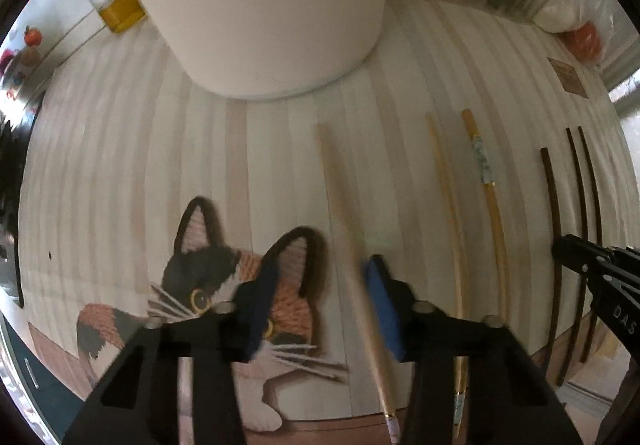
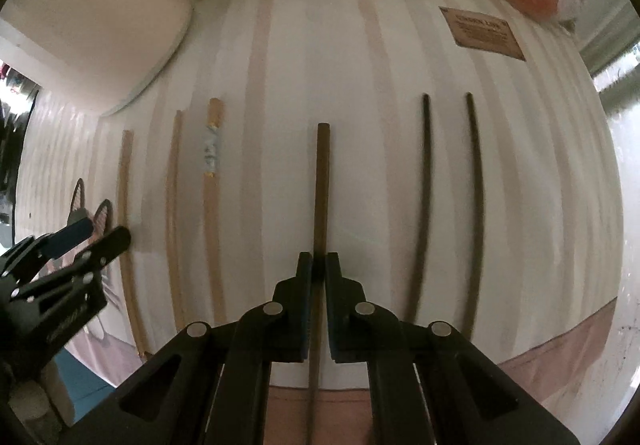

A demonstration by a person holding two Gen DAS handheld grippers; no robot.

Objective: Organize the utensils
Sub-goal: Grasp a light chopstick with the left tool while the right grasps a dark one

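Where the striped cloth mat covers the counter, six slender chopsticks are laid out side by side. The right tongs are pinched on a dark brown chopstick, a straight matte rod at the mat's middle; two thinner dark chopsticks lie to its right. The left tongs are partly spread around a pale wooden chopstick, which lies near the right blue pad; contact cannot be told through the blur. A banded bamboo chopstick lies beside. A woven cat figure decorates the mat, and a smooth white rounded container stands behind.
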